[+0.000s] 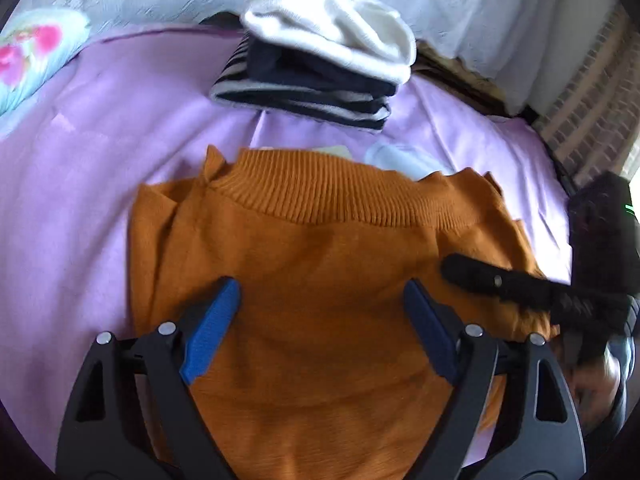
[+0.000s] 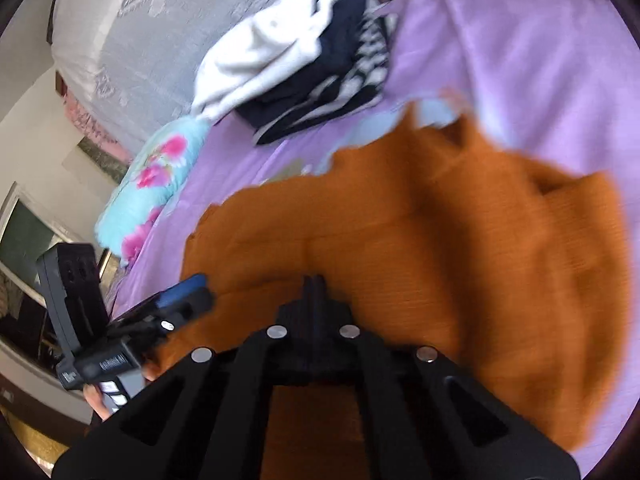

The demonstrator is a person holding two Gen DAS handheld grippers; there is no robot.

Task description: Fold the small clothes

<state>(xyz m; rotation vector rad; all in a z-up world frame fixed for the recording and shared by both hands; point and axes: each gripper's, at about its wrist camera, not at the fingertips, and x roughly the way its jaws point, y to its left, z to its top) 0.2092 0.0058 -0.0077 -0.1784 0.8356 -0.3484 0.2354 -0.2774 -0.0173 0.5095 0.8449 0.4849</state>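
An orange sweater (image 1: 320, 264) is lying on a bed under a purple sheet (image 1: 80, 208), its ribbed collar pointing toward 12 o'clock. The left tool (image 1: 320, 312) is hanging over it with blue pads (image 1: 212, 328) spread wide, nothing between them. At 3 o'clock the right tool (image 1: 452, 268) is resting on the sweater, fingers pressed together; whether cloth is pinched is unclear. At 12 o'clock a stack of folded clothes (image 1: 312, 80) is sitting, white on top.
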